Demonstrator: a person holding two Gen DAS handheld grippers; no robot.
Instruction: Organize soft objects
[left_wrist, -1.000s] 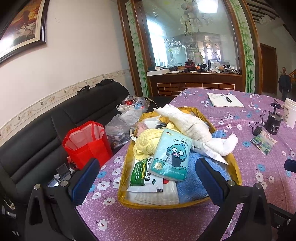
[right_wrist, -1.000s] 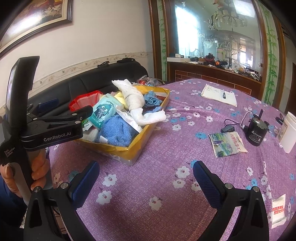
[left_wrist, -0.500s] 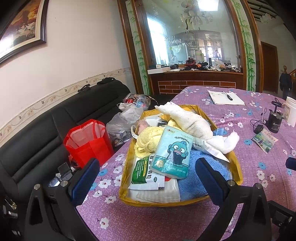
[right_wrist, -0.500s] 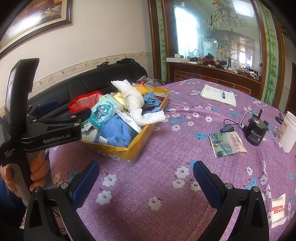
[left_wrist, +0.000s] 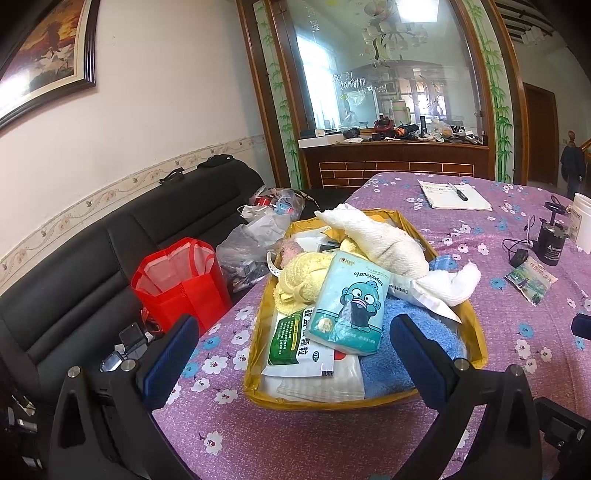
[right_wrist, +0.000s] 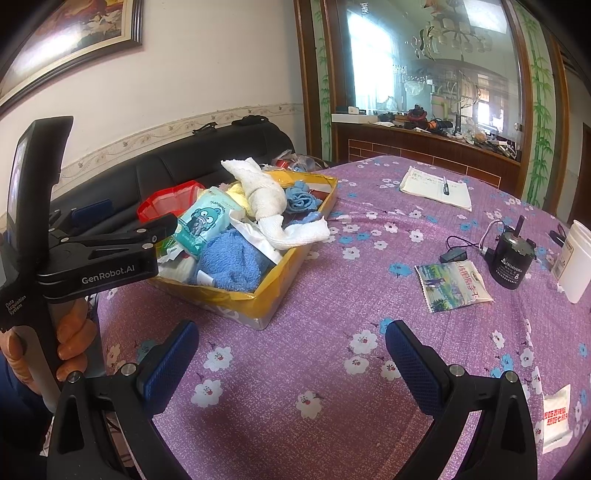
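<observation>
Change: the left tool (left_wrist: 291, 349) has drawn back a little from the box (left_wrist: 476, 332); nothing is picked yet, so sorting is probably only beginning.
Left tool: jaws wide apart, empty, before the box.
Right tool (right_wrist: 291, 350): jaws apart, empty, over the bare surface (right_wrist: 332, 387).
Box: yellow, shallow, overfull, on the surface.
Textures: blue towel (left_wrist: 417, 332) fluffy; white towel (left_wrist: 384, 245) rolled, coarse; tissue pack (left_wrist: 351, 302) glossy, limp.

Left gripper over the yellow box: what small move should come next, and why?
Probably ease the left gripper forward and down onto the teal tissue pack. Its fingers are open and empty, the pack lies on top of the pile in the yellow box, nearest the gripper. The right gripper hangs open over bare tablecloth.
</observation>
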